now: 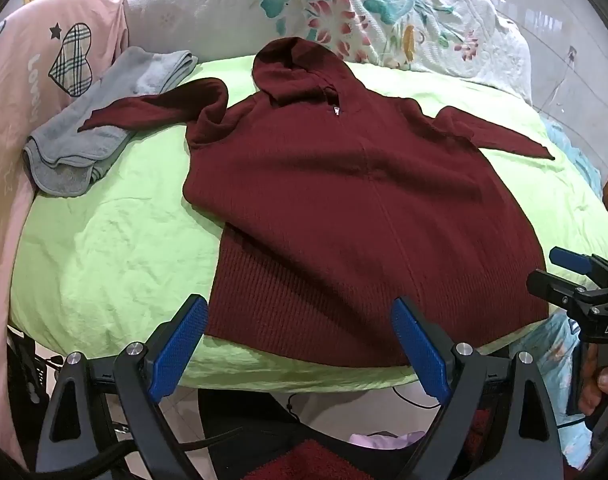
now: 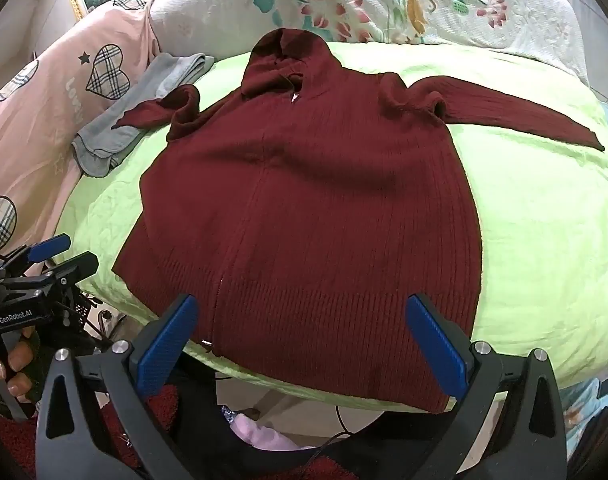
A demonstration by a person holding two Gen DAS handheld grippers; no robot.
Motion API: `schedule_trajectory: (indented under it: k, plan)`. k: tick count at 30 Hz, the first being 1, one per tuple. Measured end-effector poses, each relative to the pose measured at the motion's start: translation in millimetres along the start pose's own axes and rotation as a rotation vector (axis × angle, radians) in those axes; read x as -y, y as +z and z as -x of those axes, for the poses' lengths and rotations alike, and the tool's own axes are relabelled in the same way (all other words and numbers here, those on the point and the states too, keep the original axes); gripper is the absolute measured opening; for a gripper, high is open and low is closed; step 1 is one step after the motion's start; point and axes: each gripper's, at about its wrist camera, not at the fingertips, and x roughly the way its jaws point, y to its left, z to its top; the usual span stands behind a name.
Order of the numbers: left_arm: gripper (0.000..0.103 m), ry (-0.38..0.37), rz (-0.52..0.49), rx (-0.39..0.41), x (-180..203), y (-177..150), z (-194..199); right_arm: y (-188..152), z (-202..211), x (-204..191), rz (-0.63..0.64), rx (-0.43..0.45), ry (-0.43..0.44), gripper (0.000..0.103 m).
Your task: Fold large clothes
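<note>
Maroon hoodie (image 1: 343, 208) lies flat on the green sheet (image 1: 104, 248), hood away from me, both sleeves spread out. I hold my left gripper (image 1: 300, 344) over the hoodie's near hem, jaws wide apart, gripping nothing. My right gripper (image 2: 304, 340) hovers over the same hem, equally spread and empty. Grey towel (image 1: 100, 128) sits under the hoodie's left cuff.

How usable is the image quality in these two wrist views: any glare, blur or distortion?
Left wrist view: strong fisheye bending and dark corners; the maroon sweater is sharp and evenly lit, with mild brightness on the green sheet. Right wrist view: the same curvature; the sweater is sharp, its weave readable, with soft shadow in the folds and no motion blur.
</note>
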Motion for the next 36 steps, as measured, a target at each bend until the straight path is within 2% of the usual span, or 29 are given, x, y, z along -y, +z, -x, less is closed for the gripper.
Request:
schedule_trajectory:
  k: [30,36]
  plan:
    - [0.094,0.006,0.002,-0.029,1.6,-1.1,-6.9,-2.3,-5.4,0.3,-0.002,-0.016,-0.001,0.103]
    - [0.094,0.003,0.003,-0.014,1.2,-1.4,-8.2,-2.4,-6.1,0.7,-0.002,-0.017,-0.002,0.103]
